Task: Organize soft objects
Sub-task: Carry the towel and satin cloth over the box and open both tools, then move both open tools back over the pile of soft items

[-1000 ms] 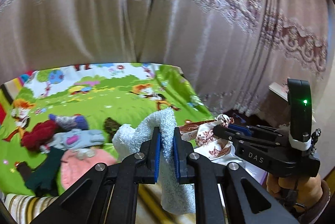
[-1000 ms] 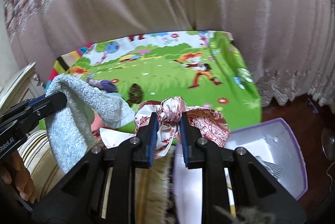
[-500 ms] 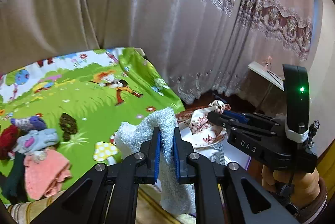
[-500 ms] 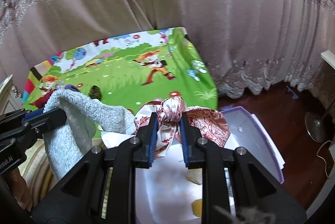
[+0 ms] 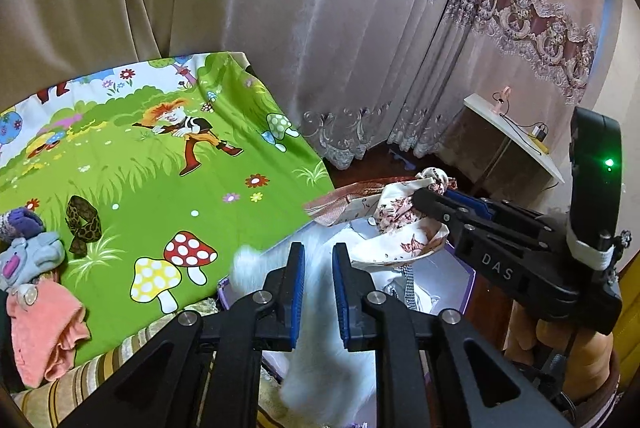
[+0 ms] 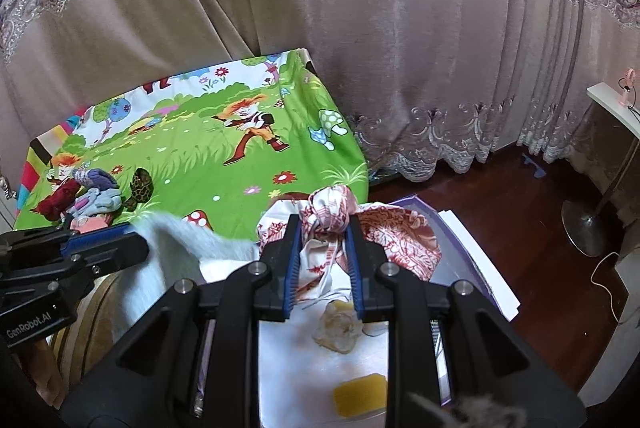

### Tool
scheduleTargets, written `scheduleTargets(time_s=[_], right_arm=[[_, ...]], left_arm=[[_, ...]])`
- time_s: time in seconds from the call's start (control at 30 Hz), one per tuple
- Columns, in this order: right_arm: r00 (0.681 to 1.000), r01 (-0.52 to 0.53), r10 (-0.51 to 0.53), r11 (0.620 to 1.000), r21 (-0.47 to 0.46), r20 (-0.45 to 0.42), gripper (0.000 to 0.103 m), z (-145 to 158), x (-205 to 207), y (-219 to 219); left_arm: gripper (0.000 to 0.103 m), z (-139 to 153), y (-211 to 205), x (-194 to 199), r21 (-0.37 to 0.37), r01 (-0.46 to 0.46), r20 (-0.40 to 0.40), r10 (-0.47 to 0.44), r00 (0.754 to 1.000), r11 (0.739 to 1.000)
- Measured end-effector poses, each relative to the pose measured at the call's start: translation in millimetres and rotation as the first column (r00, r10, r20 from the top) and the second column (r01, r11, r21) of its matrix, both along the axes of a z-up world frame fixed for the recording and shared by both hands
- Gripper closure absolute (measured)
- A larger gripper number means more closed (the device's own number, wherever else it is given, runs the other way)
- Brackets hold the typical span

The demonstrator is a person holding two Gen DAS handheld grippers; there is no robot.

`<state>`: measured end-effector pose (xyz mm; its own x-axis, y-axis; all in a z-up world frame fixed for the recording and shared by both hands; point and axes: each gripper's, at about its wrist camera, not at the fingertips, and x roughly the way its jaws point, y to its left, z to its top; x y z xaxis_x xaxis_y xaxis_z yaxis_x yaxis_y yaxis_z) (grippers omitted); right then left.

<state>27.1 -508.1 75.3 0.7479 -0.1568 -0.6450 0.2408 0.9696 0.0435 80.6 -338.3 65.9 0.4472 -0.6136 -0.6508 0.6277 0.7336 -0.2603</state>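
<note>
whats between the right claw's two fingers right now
The bunched red-and-white patterned cloth sits between the right claw's fingers, hanging over the white bin. The right wrist view shows it best.

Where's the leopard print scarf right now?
The leopard print scarf lies on the green cartoon bedsheet, left side of the left wrist view, just right of the pile of soft things and left of the red mushroom.

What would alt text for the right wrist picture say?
The right gripper holds a bunched red-and-white patterned cloth over a white storage box beside a bright green cartoon bedsheet. At left, the left gripper has a pale blue towel, its jaws opening.
</note>
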Motion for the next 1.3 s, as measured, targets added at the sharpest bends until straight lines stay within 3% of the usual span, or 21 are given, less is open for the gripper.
scheduleTargets(time_s=[0.03, 0.1, 0.17, 0.53, 0.67, 0.83, 1.3], right_arm=[[1.000, 0.002, -0.002, 1.000, 0.003, -0.001, 0.077, 0, 1, -1], [1.000, 0.000, 0.000, 1.000, 0.008, -0.007, 0.076, -2, 2, -1], [1.000, -0.011, 0.011, 1.000, 0.011, -0.014, 0.074, -3, 4, 0], [0.999, -0.044, 0.045, 0.999, 0.032, -0.025, 0.064, -3, 8, 7], [0.998, -0.054, 0.054, 0.998, 0.028, -0.022, 0.049, 0, 8, 11], [0.998, -0.057, 0.058, 0.998, 0.024, -0.018, 0.049, 4, 8, 15], [0.989, -0.145, 0.145, 0.989, 0.008, -0.021, 0.048, 12, 19, 55]], left_arm=[[0.079, 1, 0, 0, 0.001, 0.000, 0.003, 0.000, 1.000, 1.000], [0.062, 3, 1, 1, -0.002, -0.008, 0.015, 0.008, 1.000, 1.000], [0.059, 5, 3, 1, -0.012, -0.016, 0.024, 0.016, 1.000, 1.000], [0.058, 12, 23, 7, -0.038, -0.107, 0.036, 0.108, 0.993, 0.994], [0.056, 16, 30, 3, -0.011, -0.129, 0.119, 0.129, 0.984, 0.992], [0.053, 16, 43, 2, 0.007, -0.141, 0.136, 0.139, 0.981, 0.990], [0.053, 9, 109, 4, -0.006, -0.227, 0.085, 0.226, 0.970, 0.974]])
